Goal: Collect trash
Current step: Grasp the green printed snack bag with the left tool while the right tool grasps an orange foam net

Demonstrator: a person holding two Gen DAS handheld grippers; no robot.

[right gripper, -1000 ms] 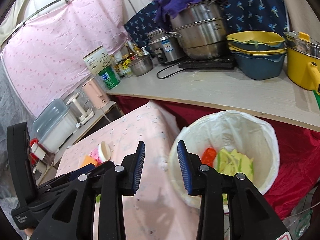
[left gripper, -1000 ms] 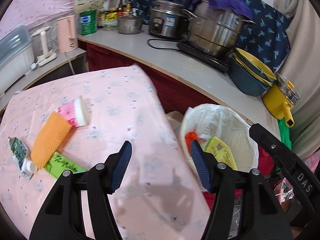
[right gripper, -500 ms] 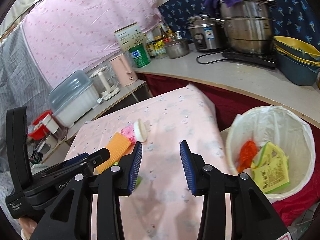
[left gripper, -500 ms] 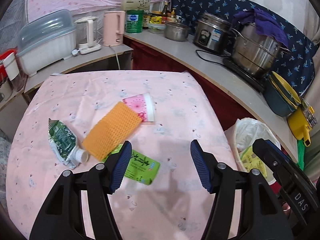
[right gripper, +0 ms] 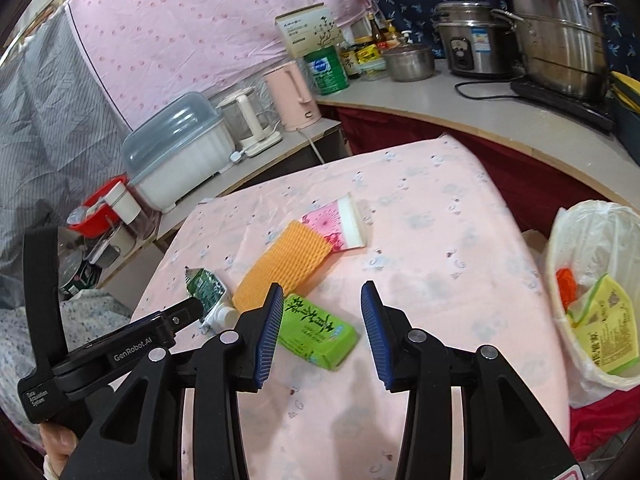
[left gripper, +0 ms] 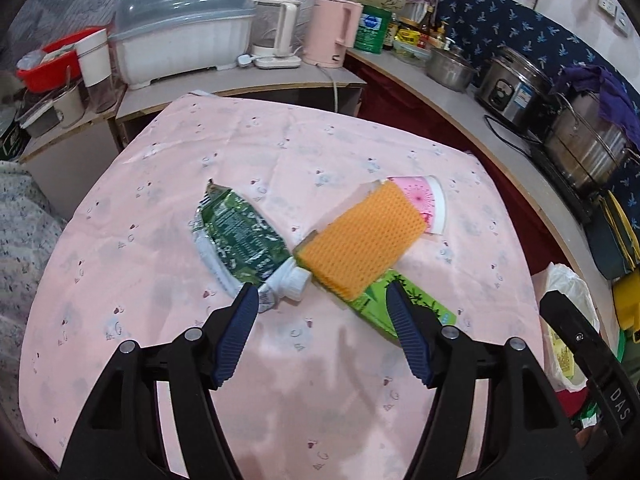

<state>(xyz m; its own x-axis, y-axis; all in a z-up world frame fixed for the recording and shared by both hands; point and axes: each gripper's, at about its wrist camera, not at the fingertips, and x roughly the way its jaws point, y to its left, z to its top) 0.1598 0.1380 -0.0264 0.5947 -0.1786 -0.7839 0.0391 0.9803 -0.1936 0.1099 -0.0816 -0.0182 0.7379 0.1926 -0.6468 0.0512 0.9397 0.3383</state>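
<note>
Trash lies on the pink tablecloth [left gripper: 328, 152]: a squeezed green tube with a white cap [left gripper: 240, 240], an orange foam net [left gripper: 360, 244], a pink paper cup on its side [left gripper: 424, 204] and a green box [left gripper: 404, 304]. My left gripper [left gripper: 320, 308] hovers just short of the tube's cap and the net, its jaws opening with nothing between them. In the right wrist view my right gripper [right gripper: 320, 320] is open over the green box [right gripper: 316, 332], not touching it. The white-lined bin [right gripper: 592, 280] at the right holds yellow and orange trash.
An L-shaped counter runs behind and to the right with a dish box [left gripper: 180, 44], kettles [left gripper: 332, 32], a rice cooker [left gripper: 516, 88] and a large steel pot [left gripper: 588, 148]. The left gripper's body [right gripper: 120, 344] shows low left in the right wrist view.
Both grippers swung left from over the bin to over the table's trash and came closer to it. The left jaws stand a little wider than before.
</note>
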